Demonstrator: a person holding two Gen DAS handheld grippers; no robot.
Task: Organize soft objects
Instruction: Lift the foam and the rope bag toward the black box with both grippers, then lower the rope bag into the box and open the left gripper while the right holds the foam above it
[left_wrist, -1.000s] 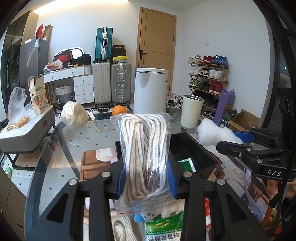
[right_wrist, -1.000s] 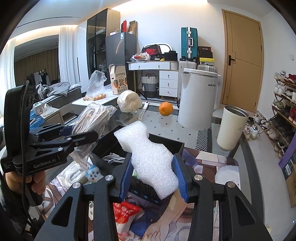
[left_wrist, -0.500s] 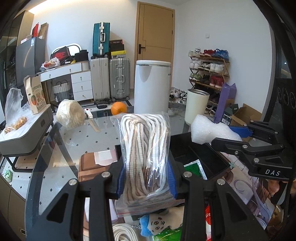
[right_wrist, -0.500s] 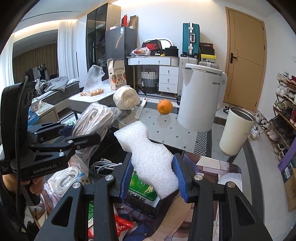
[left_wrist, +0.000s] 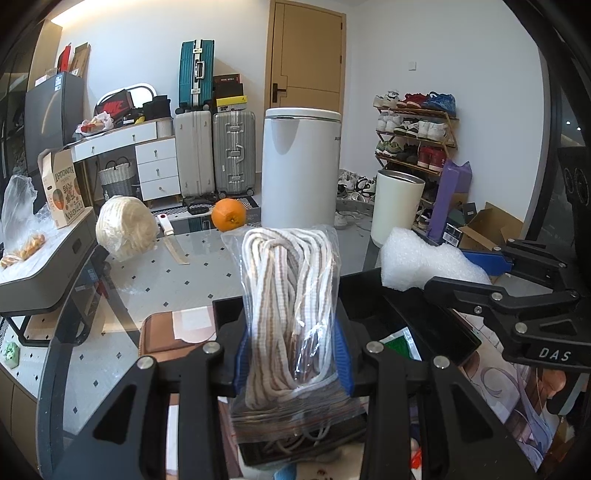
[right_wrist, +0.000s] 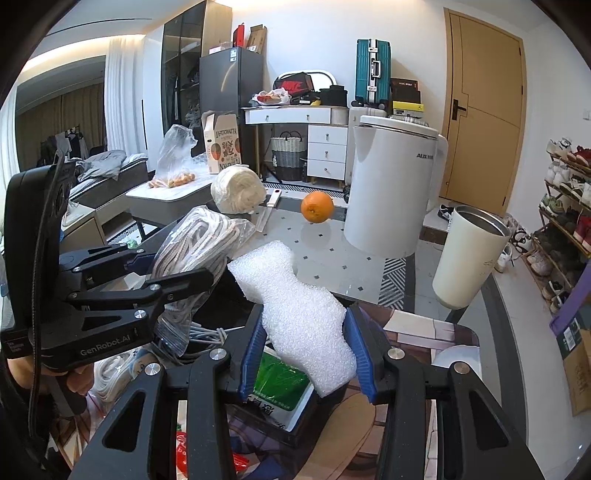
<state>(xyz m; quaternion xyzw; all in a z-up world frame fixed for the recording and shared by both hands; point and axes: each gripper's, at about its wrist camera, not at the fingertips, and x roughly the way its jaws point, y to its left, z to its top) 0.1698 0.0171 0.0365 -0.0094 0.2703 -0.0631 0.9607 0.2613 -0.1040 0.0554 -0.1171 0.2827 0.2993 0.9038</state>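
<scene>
My left gripper (left_wrist: 293, 354) is shut on a clear zip bag of white and brown rope (left_wrist: 291, 295), which stands upright between the blue pads. It hangs over the near part of a black bin (left_wrist: 373, 295). My right gripper (right_wrist: 308, 350) is shut on a white foam piece (right_wrist: 295, 310), which sticks up and to the left above the same black bin (right_wrist: 306, 417). A green packet (right_wrist: 280, 380) lies in the bin under the foam. In the right wrist view the left gripper (right_wrist: 166, 269) and its rope bag (right_wrist: 199, 243) are close on the left.
On the glass table (left_wrist: 192, 280) beyond the bin are a ball of white yarn (left_wrist: 123, 232), a knife (left_wrist: 173, 243), an orange (left_wrist: 229, 219), a tall white appliance (left_wrist: 299, 166) and a white cup (right_wrist: 469, 258). A brown case (left_wrist: 173, 332) lies left of the bin.
Both grippers have moved forward over the table, so the bin, orange and appliance are nearer. Both grips are unchanged.
</scene>
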